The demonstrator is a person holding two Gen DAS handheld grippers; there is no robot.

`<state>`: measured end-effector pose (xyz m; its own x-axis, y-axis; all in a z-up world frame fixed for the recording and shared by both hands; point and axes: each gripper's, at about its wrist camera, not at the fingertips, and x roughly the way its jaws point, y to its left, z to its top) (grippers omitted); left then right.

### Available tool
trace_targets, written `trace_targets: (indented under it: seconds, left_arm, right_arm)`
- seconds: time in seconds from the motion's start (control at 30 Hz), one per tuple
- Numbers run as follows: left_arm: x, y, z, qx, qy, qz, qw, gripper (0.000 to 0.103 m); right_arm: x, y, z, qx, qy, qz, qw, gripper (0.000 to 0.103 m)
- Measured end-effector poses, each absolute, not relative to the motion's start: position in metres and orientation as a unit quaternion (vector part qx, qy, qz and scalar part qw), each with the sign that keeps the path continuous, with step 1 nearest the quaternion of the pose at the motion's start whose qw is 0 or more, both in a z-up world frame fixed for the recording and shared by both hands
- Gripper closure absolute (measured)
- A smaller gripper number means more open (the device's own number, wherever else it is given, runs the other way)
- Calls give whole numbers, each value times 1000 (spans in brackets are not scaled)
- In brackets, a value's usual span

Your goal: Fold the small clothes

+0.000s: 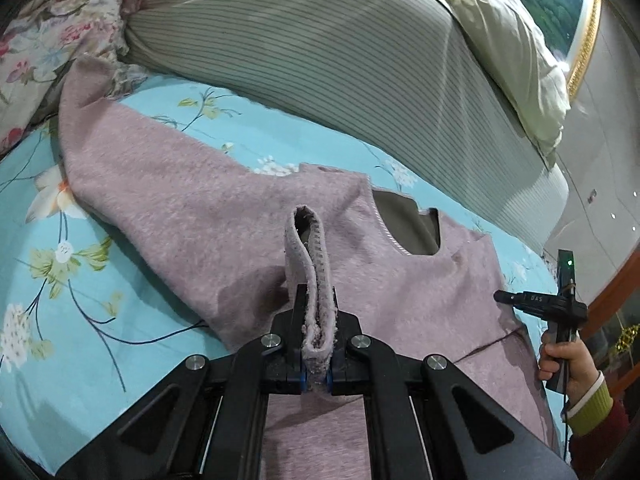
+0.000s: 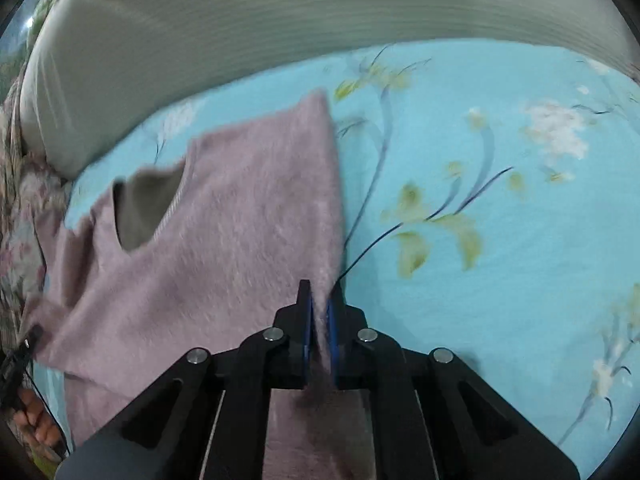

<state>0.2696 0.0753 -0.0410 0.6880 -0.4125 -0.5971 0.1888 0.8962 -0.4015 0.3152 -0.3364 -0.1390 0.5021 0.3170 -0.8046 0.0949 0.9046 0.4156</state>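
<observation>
A small fuzzy mauve sweater [image 1: 192, 184] lies on the blue floral bedsheet [image 1: 52, 272], neckline [image 1: 404, 224] up, one sleeve stretched to the far left. My left gripper [image 1: 317, 300] is shut on a folded strip of the sweater's edge that stands up between its fingers. My right gripper [image 2: 320, 300] is shut on the sweater's [image 2: 224, 216] right edge, lifted a little over the sheet [image 2: 500, 240]. The right gripper [image 1: 536, 304] also shows at the right of the left wrist view, held by a hand.
A striped grey-green pillow [image 1: 320, 48] lies along the far side of the sweater and shows in the right wrist view [image 2: 280, 12]. A floral quilt [image 1: 44, 48] is bunched at the far left. A framed picture [image 1: 560, 4] hangs at the upper right.
</observation>
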Motion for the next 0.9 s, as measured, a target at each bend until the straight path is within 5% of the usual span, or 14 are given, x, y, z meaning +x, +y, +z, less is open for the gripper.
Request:
trace_targets:
  seconds: [0.23,0.4,0.47,0.57,0.77,0.9]
  left_arm:
    - [274,53,-52,-143,367,-183,901,98]
    - [276,55,-68,-152,397,-180,887,98]
    - [275,57,-69,-146,401,-173,888,98]
    - [274,60,-69,-132,405,-160,890,98]
    - [263,87,-59,-119,402,-129,899,87]
    - [270,135,-47,-139,389,-89,906,62]
  right_arm:
    - [314,-360,-145,194,507,25,839,101]
    - [285,-330,-109,153,466,31,871,94]
    - [272,-304,-103,156,455,89,872,60]
    - [263,-266,-117,155,475,164,850,47]
    - [252,-253,-138,167,508,163,829,47]
    - [237,-250,-125,167,497,176,833,47]
